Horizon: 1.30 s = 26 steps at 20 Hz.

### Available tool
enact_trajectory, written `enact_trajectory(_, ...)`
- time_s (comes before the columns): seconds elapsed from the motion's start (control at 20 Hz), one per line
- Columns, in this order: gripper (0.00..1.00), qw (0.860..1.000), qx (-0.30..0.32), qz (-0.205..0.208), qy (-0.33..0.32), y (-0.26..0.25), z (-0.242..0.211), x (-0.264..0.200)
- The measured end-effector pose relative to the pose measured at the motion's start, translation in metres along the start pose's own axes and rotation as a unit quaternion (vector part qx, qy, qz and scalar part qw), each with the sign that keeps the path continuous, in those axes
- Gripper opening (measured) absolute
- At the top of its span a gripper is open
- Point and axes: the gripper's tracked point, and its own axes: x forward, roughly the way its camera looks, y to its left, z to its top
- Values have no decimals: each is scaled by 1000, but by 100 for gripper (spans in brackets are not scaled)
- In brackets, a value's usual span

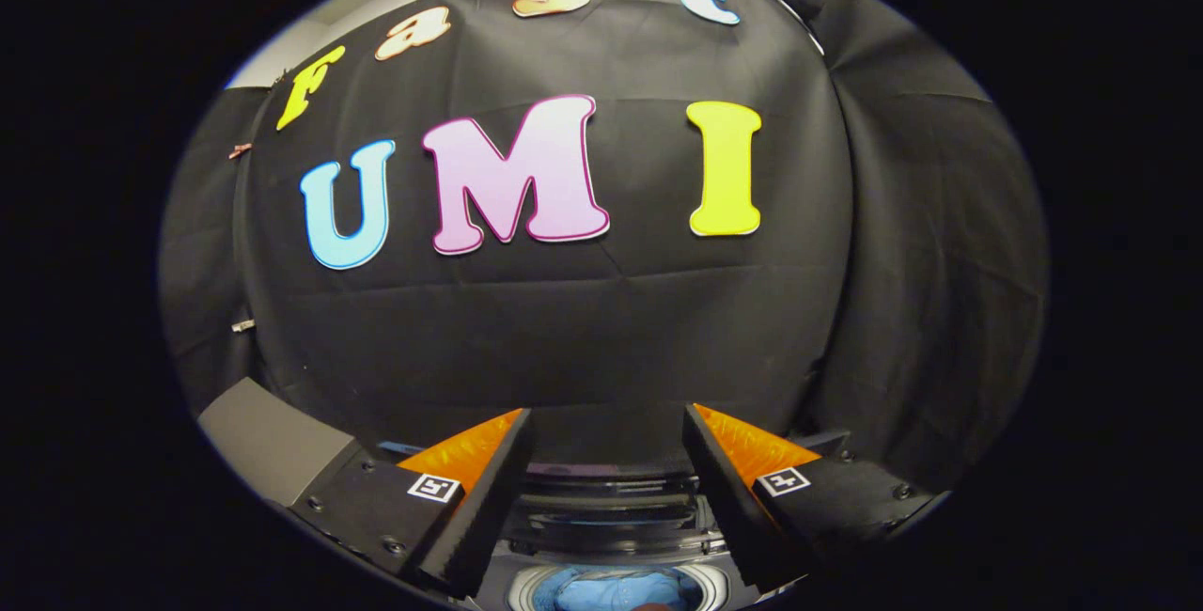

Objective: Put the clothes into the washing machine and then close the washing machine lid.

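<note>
the claw is held high and level, facing the black cloth wall, with its two fingers spread well apart and nothing between them. that wide, empty stance reads as a release posture: nothing is carried. below and between the fingers sits the dark, glossy washing machine, its round white-rimmed drum opening visible low down, and inside it lies a bundle of light blue cloth clothes. the clothes appear to be already in the drum, so the loading step looks finished. the lid seems raised, since the drum shows uncovered, though the lid itself is hard to make out. a grey box-like surface stands beside the left finger.
</note>
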Motion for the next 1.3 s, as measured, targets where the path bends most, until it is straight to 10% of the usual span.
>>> enact_trajectory(1.3,100,997,-35,-3,66,-2,-47,-40)
